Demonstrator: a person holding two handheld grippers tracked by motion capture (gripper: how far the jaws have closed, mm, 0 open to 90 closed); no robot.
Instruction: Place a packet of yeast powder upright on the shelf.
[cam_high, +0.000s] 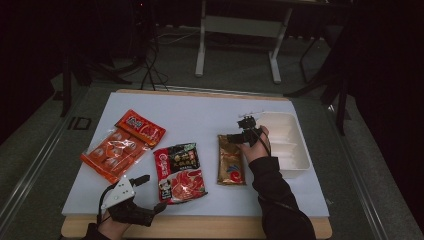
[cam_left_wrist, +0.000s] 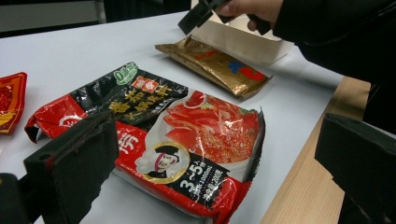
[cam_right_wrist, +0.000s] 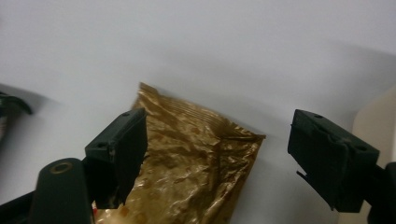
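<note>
Left gripper (cam_high: 145, 179): rests at the near left edge of the table (cam_high: 210, 112), held in the person's left hand; in its own view the 2 jaws stand wide apart with nothing between them, looking across at the red and black packet.
Red and black packet (cam_high: 179, 171): lies flat near the front of the white table top, just ahead of the left gripper, with a tomato picture on its front (cam_left_wrist: 187, 140).
Orange packets (cam_high: 122, 145): 2 of them at the left side, one clear-fronted and one red-orange, overlapping at the far end.
Gold packet (cam_high: 230, 160): lies flat right of the red and black packet, just apart from it, and beside the white tray; crinkled foil with a red and blue mark (cam_left_wrist: 219, 65).
Right gripper (cam_high: 239, 136): hangs over the far end of the gold packet, tips pointing down; in its own view (cam_right_wrist: 217, 154) the jaws stand open on either side of the packet's top edge (cam_right_wrist: 196, 154), pads not pressing it.
White tray (cam_high: 295, 150): sits at the far right of the table, just right of the right hand.
</note>
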